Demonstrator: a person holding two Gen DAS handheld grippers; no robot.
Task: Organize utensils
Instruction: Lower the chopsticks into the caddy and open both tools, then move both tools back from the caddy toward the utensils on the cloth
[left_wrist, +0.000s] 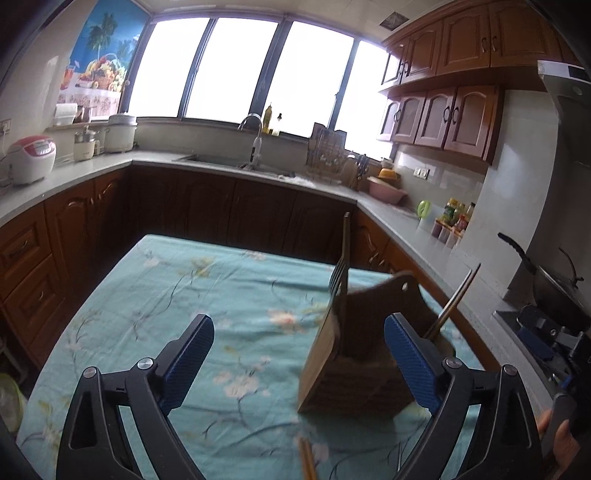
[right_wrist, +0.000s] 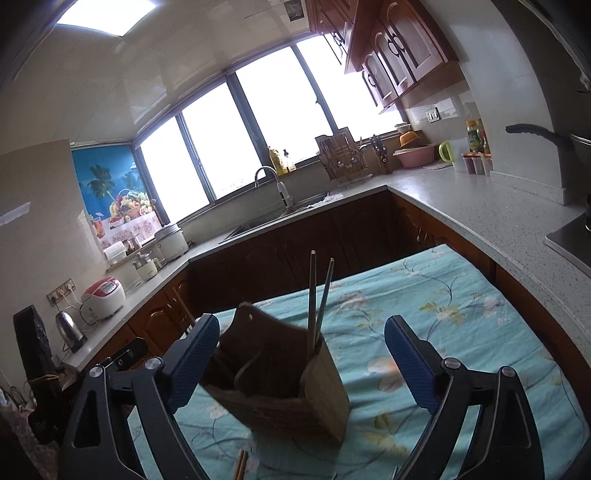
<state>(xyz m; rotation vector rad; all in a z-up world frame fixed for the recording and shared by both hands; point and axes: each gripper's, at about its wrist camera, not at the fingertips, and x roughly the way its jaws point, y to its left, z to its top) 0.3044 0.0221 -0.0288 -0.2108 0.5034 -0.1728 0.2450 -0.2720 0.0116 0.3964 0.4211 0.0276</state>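
Here we note both claws held above the table (left_wrist: 155, 295), which wears a teal floral cloth. The left claw (left_wrist: 299, 354) stands wide open, its blue pads (left_wrist: 192, 350) well apart and holding nothing. The right claw (right_wrist: 301, 354) is likewise spread wide, nothing between its fingers (right_wrist: 410, 362).

The wooden utensil holder (left_wrist: 354, 354) sits on the cloth, upright or slightly tilted; motion blur keeps us from saying which. In the left wrist view it lies toward the right finger, partly behind it. In the right wrist view the holder (right_wrist: 280, 387) lies between the fingers, nearer the left one, and we cannot tell whether it touches that pad.

A fork (left_wrist: 341, 266) stands in the holder, tines up, handle end hidden inside. A pair of chopsticks (right_wrist: 317, 299) also stands in it, leaning slightly, at the corner nearest the right claw's view. In the left view the chopsticks (left_wrist: 454, 299) rise at a slant behind the right finger.

Another pair of chopsticks (left_wrist: 306, 459) lies flat on the cloth near the bottom edge, just in front of the holder; only its end shows.

Beyond the table: a counter (left_wrist: 74, 177), a sink with faucet (left_wrist: 253, 136), a rice cooker (left_wrist: 31, 158).
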